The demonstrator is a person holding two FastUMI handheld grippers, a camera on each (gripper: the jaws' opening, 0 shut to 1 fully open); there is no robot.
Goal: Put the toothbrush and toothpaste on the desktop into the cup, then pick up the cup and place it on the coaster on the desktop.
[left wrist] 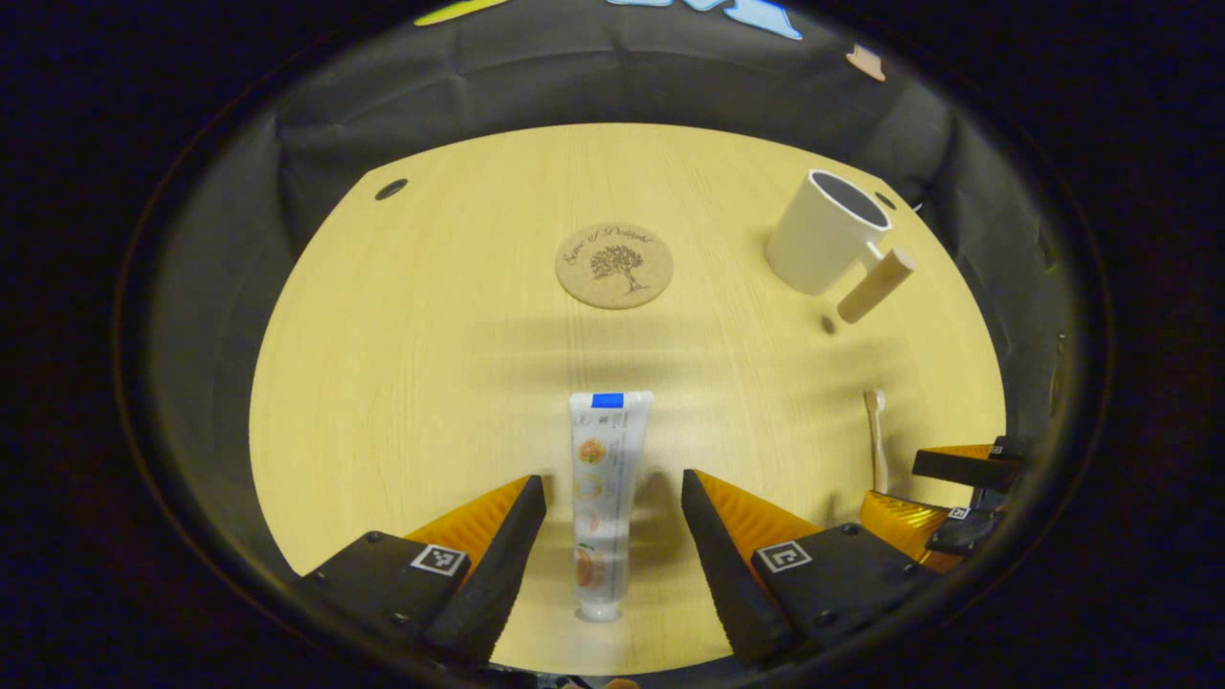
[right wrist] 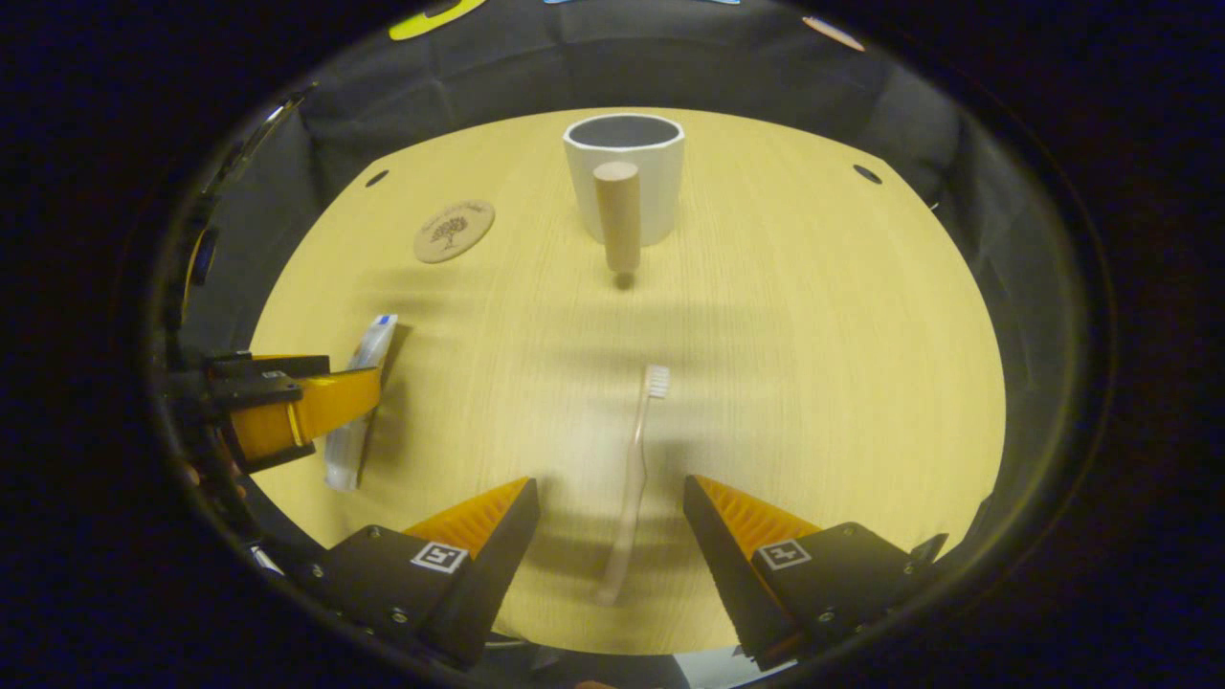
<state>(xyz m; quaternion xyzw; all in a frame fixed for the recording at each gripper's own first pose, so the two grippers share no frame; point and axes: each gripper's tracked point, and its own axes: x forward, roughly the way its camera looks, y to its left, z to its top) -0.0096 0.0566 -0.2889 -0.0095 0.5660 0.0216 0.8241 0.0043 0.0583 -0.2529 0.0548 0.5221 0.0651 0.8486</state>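
A white toothpaste tube [left wrist: 603, 498] lies flat on the wooden desktop [left wrist: 431, 364], lengthwise between the fingers of my open left gripper [left wrist: 612, 498], untouched by either finger. In the right gripper view a pink toothbrush [right wrist: 636, 478] lies between the spread fingers of my open right gripper [right wrist: 612, 498], bristles pointing away. The white cup [right wrist: 627, 187] with a wooden handle [right wrist: 618, 215] stands upright straight ahead of it. The cup [left wrist: 825, 230] sits far right in the left gripper view. The round cork coaster [left wrist: 613, 265] lies ahead of the left gripper, bare. The toothbrush [left wrist: 876, 435] shows at right.
The right gripper [left wrist: 957, 498] appears at the right edge of the left gripper view; the left gripper [right wrist: 287, 407] shows at left in the right gripper view, over the toothpaste [right wrist: 359, 392]. Coaster [right wrist: 454, 231] lies left of the cup. Small holes [left wrist: 390, 188] mark the desktop's far corners.
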